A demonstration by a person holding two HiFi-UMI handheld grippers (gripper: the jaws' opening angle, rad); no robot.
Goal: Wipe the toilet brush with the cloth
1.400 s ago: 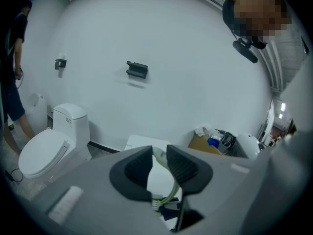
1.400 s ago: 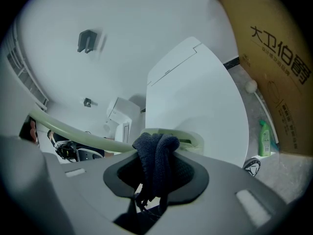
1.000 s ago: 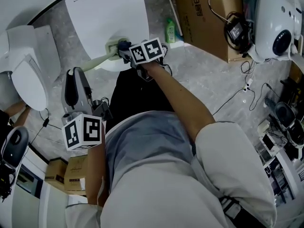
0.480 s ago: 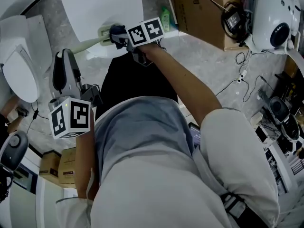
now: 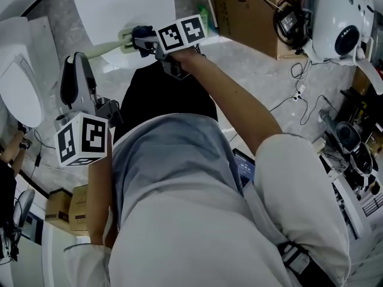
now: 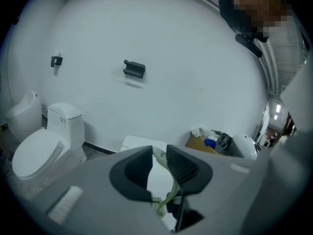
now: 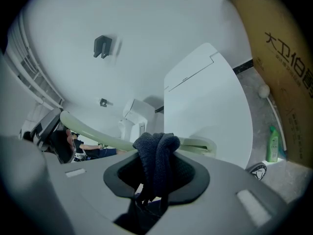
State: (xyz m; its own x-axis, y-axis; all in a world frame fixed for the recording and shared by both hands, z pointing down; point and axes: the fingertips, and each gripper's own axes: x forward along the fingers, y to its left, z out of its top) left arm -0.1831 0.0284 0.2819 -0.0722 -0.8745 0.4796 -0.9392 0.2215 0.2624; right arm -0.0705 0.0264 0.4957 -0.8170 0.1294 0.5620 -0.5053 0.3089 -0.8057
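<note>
The toilet brush [image 5: 111, 45] is pale green and lies level between my two grippers in the head view. My left gripper [image 5: 78, 61] is shut on the handle end, and in the left gripper view the handle [image 6: 171, 190] curves down from the closed jaws of the left gripper [image 6: 157, 153]. My right gripper [image 5: 142, 39] is shut on a dark cloth [image 7: 155, 153], which is draped over the brush shaft [image 7: 98, 133] close to the brush's head end [image 7: 201, 146]. The head is partly hidden behind the cloth.
A large white rounded fixture [image 5: 125, 5] stands just behind the brush. A white toilet [image 5: 21, 79] is at the left. A cardboard box [image 5: 245, 11] and a green bottle [image 5: 205, 18] sit at the back right. Cables and white equipment [image 5: 341, 23] are on the right.
Both grippers and the brush have shifted up and to the left in the head view. The cloth stays wrapped on the shaft near the head end.
</note>
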